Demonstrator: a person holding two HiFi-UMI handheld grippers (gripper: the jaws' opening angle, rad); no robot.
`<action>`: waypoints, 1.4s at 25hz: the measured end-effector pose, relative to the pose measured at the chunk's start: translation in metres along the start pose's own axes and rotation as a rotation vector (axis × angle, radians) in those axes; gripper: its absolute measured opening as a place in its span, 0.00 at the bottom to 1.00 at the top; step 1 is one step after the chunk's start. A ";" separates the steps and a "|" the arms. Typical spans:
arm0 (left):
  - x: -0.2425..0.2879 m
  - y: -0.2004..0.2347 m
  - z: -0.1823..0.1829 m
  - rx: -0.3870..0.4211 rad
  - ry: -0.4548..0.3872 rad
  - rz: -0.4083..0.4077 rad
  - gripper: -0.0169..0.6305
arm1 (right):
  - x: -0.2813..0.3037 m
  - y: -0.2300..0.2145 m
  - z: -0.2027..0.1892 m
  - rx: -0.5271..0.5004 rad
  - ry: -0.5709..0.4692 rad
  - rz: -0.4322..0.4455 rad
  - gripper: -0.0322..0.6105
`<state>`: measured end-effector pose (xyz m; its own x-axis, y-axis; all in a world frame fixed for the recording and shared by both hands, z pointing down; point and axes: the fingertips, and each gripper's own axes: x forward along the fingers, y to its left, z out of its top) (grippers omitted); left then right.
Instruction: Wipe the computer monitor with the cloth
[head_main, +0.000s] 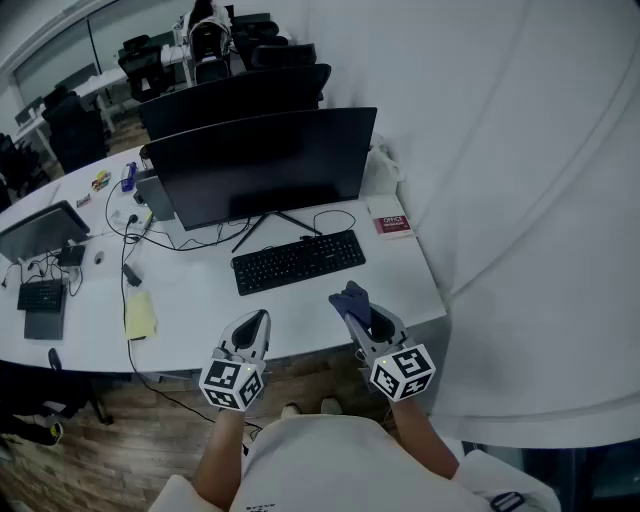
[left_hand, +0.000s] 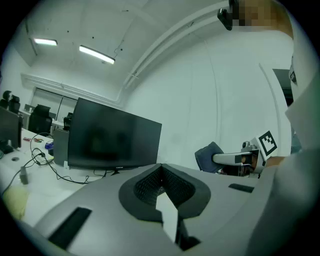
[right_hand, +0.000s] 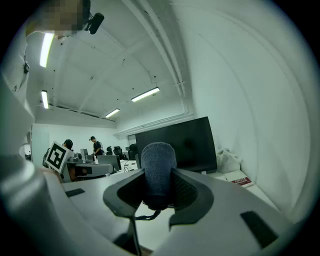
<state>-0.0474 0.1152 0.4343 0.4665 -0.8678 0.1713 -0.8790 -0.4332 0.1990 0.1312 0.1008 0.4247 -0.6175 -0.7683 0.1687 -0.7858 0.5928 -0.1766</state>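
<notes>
The left tongs (head_main: 257, 320) hung over the near edge of the surface (head_main: 190, 300). Their jaws were clenched together with nothing between them, well short of the monitor (head_main: 262, 165). The monitor stood upright toward the back of the surface, dark screen facing the person, with the keyboard (head_main: 298, 261) lying just in front of its stand. Further right, the right tongs (head_main: 358, 318) were clamped on the dark blue cloth (head_main: 350, 297). The cloth stuck up in a bunch from between the jaws, near the surface's front edge and just right of the keyboard. By the look of it, the cloth was in hand and no wiping had begun, so the step was the carry toward the screen. The next move would call for lifting the right tongs forward over the keyboard. The bunched cloth should meet the screen lightly, so the thin-legged stand would not rock.
</notes>
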 end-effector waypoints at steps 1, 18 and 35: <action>-0.001 0.000 0.000 0.000 -0.001 0.001 0.03 | 0.000 0.001 0.000 -0.001 0.000 0.001 0.26; -0.016 0.010 0.000 0.000 -0.006 -0.025 0.03 | 0.001 0.022 -0.003 0.008 -0.012 -0.010 0.26; -0.035 0.044 -0.004 0.018 -0.014 -0.050 0.03 | -0.004 0.018 -0.016 0.061 -0.025 -0.177 0.26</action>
<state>-0.1019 0.1281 0.4407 0.5086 -0.8482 0.1479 -0.8563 -0.4804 0.1895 0.1190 0.1189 0.4360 -0.4683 -0.8654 0.1785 -0.8779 0.4329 -0.2046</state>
